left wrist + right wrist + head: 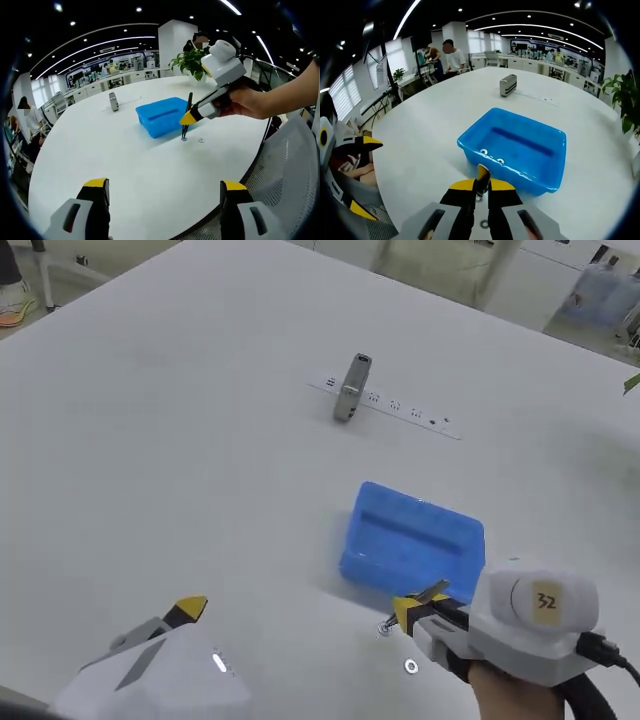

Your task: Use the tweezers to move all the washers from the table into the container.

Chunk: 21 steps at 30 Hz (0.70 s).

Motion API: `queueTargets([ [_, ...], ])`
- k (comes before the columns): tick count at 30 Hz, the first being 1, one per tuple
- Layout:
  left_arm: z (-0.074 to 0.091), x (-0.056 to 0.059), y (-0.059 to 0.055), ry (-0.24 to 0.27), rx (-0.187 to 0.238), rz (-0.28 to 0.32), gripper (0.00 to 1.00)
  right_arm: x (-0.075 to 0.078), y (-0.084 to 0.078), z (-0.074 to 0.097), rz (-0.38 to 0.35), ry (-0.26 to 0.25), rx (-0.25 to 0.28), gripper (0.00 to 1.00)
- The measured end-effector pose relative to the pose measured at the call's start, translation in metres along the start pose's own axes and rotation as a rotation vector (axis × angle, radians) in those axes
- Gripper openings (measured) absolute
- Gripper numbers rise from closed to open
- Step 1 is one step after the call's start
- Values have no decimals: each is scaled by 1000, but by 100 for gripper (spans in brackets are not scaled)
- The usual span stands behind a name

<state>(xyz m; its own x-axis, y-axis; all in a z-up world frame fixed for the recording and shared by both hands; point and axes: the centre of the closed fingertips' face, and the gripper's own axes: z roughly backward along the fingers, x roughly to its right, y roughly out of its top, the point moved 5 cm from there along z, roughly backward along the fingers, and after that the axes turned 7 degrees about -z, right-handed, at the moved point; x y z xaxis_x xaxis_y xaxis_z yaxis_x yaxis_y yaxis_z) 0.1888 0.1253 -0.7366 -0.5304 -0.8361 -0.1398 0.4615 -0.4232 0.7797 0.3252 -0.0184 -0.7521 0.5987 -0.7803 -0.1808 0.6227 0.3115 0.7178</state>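
A blue container (415,540) sits on the white table (180,460). My right gripper (410,612) is just in front of it, shut on black tweezers (428,595) whose tip touches down by a washer (385,628). Another washer (411,667) lies nearer me. In the right gripper view the jaws (481,186) pinch the tweezers (482,174), two washers (491,156) lie inside the container (540,172), and one washer (484,224) lies on the table. My left gripper (162,187) is open and holds nothing; it looks at the tweezers (186,117) and a washer (201,140).
A white power strip (395,403) with a grey device (352,387) on it lies beyond the container. The table's near edge runs close to my left gripper (185,615). A mesh chair (290,170) stands by the table. People sit at the far side (447,55).
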Motion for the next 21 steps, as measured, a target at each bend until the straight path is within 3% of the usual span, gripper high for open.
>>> queueTargets([
  [12,-1,1,0,-2,-4,-8,94,3,1,1,-73,-6,6,4],
  [21,-1,1,0,-3,-3,-9,94,1,25,20,-96,6,74,4],
])
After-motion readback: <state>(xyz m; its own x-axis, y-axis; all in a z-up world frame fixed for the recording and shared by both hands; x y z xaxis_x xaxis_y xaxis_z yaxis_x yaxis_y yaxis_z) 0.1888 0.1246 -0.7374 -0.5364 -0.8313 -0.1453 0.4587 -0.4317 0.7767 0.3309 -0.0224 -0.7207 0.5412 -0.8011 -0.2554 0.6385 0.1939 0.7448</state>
